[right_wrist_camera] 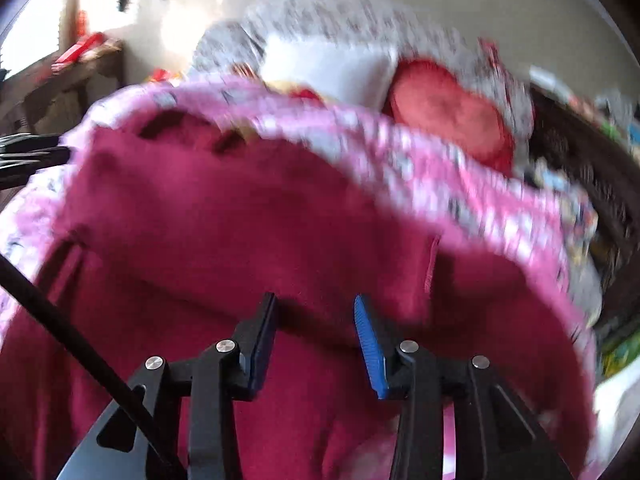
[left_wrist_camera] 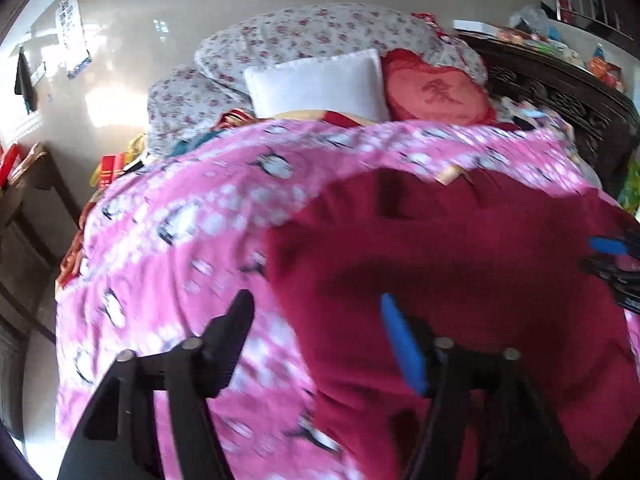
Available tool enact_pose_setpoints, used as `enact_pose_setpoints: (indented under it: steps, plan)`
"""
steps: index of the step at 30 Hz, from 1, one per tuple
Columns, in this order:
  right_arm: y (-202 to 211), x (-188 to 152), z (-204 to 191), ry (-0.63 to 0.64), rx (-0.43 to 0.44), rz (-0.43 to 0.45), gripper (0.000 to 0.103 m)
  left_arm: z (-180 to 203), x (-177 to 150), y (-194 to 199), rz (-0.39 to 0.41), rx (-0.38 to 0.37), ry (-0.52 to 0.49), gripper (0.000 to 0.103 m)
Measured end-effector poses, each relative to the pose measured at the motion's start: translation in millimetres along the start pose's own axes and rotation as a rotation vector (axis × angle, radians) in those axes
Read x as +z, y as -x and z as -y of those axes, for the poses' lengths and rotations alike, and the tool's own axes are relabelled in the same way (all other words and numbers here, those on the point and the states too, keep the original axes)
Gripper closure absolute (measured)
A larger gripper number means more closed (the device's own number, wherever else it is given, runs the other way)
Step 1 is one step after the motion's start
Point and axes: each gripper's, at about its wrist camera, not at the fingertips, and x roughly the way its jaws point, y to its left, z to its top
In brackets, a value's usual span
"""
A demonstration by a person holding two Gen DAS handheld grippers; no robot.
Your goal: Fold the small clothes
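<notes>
A dark red small garment [left_wrist_camera: 440,264] lies spread on a pink patterned blanket [left_wrist_camera: 168,240] on the bed. My left gripper [left_wrist_camera: 316,304] is open and empty, hovering over the garment's left edge where it meets the blanket. My right gripper [right_wrist_camera: 316,300] is open and empty, just above the middle of the red garment [right_wrist_camera: 240,220], near a fold or seam. The right gripper shows at the right edge of the left wrist view [left_wrist_camera: 616,264]. The left gripper shows at the left edge of the right wrist view [right_wrist_camera: 28,152]. Both views are motion-blurred.
A white pillow [left_wrist_camera: 320,80], a red heart cushion [left_wrist_camera: 436,92] and a floral quilt [left_wrist_camera: 304,32] lie at the bed's head. A dark carved headboard [left_wrist_camera: 580,108] with clutter stands on the right. A wooden cabinet [left_wrist_camera: 28,200] stands on the left.
</notes>
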Motion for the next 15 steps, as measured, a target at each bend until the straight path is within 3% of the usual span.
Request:
enact_pose_setpoints:
  steps: [3, 6, 9, 10, 12, 15]
  plan:
    - [7, -2, 8, -0.056, 0.026, 0.04, 0.057, 24, -15, -11, -0.05, 0.013, -0.042, 0.036]
    - [32, -7, 35, -0.194, 0.089, 0.057, 0.053, 36, -29, -29, -0.124, 0.051, -0.043, 0.036]
    - [54, -25, 57, -0.251, 0.061, 0.052, 0.048, 36, -35, -29, -0.141, 0.052, -0.002, 0.036]
    - [64, -36, 66, -0.279, 0.075, 0.053, 0.045, 36, -36, -24, -0.135, 0.037, 0.014, 0.036]
    - [83, -70, 91, -0.39, 0.115, 0.063, 0.023, 38, -36, -13, -0.119, 0.006, 0.034, 0.036]
    - [102, -110, 124, -0.568, 0.143, 0.087, 0.017, 49, -32, 1, -0.098, -0.048, 0.054, 0.035]
